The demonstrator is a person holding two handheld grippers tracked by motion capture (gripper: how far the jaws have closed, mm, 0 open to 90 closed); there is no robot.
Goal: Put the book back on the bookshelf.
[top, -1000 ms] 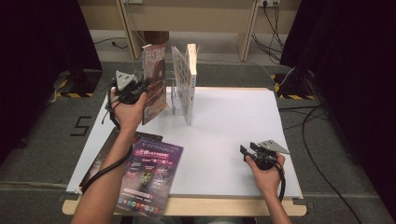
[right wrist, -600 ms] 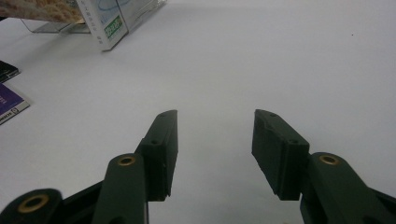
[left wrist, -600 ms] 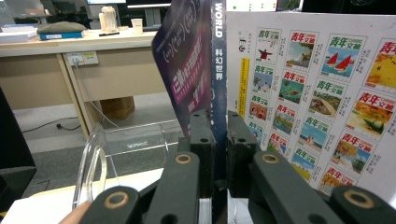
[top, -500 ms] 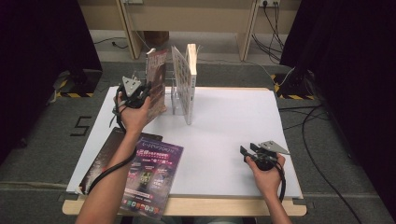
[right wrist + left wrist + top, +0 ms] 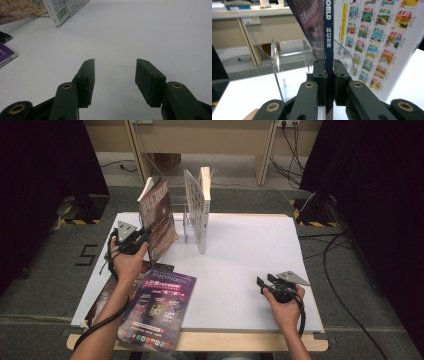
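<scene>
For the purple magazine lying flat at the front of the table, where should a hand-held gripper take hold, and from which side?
Probably at the near edge of the purple magazine, coming in low from the person's side. It lies flat on another magazine, so its face offers nothing to pinch, but its front edge overhangs the table rim, leaving room for one jaw underneath. The open right hand-held gripper is free; the left hand-held gripper holds an upright magazine.

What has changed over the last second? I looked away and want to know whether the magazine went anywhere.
The left hand-held gripper, clamped on the spine of a magazine, came down and towards the person, bringing the upright magazine away from the clear rack to the left part of the table. The right hand-held gripper stayed open and resting, and the purple magazine stayed flat at the near edge.
</scene>
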